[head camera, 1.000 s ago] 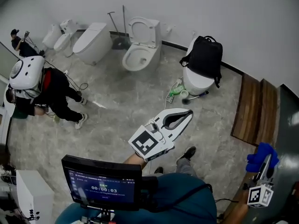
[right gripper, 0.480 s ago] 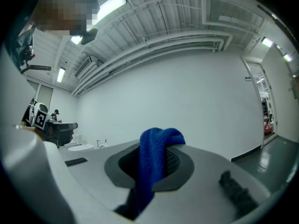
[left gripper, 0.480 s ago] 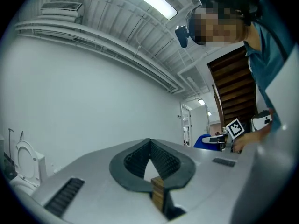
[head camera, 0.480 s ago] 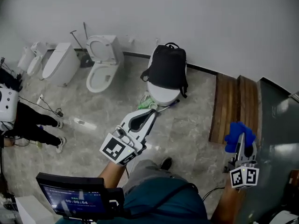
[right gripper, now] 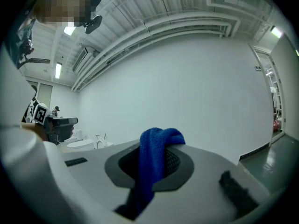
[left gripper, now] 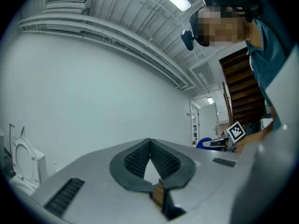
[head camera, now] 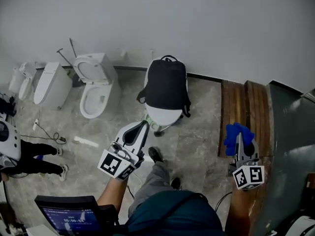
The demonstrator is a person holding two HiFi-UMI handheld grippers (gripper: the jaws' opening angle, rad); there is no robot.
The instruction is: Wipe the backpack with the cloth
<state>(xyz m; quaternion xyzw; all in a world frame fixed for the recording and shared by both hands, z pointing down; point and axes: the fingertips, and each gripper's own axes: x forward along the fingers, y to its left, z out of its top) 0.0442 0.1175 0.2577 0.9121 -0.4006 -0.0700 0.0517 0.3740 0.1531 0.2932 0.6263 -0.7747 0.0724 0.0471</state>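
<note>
A black backpack [head camera: 166, 84] rests upright on a white toilet [head camera: 162, 116] against the far wall in the head view. My left gripper [head camera: 143, 124] hovers below and left of it, shut with nothing between its jaws; the left gripper view [left gripper: 149, 141] shows the tips meeting against the blank wall. My right gripper [head camera: 238, 134] is off to the right above the wooden boards, shut on a blue cloth [head camera: 236, 135]. In the right gripper view the blue cloth [right gripper: 154, 164] hangs down between the jaws. The backpack is out of both gripper views.
An open-lid toilet [head camera: 96, 85] and another toilet [head camera: 49, 85] stand left along the wall. Wooden boards [head camera: 243, 113] lie on the right beside a dark floor strip. Another person [head camera: 22, 154] stands at far left. A screen [head camera: 66, 215] sits at the bottom. Cables run over the marble floor.
The view has swung right, so the backpack now sits near centre. Both grippers have closed in on it, the right one rising with the cloth. The other person has slid toward the left edge.
</note>
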